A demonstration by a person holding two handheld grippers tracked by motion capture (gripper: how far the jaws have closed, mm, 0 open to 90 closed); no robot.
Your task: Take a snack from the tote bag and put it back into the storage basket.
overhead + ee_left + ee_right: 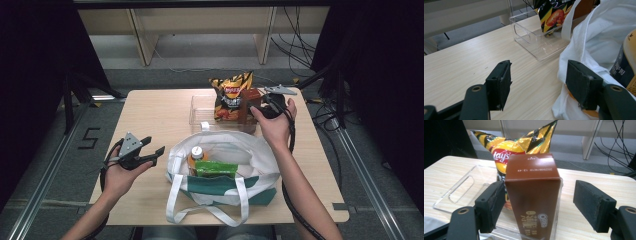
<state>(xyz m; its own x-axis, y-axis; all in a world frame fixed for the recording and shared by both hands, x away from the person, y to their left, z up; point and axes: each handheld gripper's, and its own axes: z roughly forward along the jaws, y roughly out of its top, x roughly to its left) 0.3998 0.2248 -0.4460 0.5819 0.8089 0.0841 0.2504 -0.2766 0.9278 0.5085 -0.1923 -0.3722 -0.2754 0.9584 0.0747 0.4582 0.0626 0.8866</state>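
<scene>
Your right hand-held gripper [539, 202] stands wide open around the upright brown Oreo box [534, 197] in the clear tray [454, 195], pads off it, long axis vertical, while the left hand-held gripper [539, 83] sits open and empty by the tote bag [225, 175].

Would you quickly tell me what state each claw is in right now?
Left claw: open, holding nothing, beside the white cloth tote bag.
Right claw: open around the upright brown cardboard Oreo box; one pad stands clear, no grip.
</scene>
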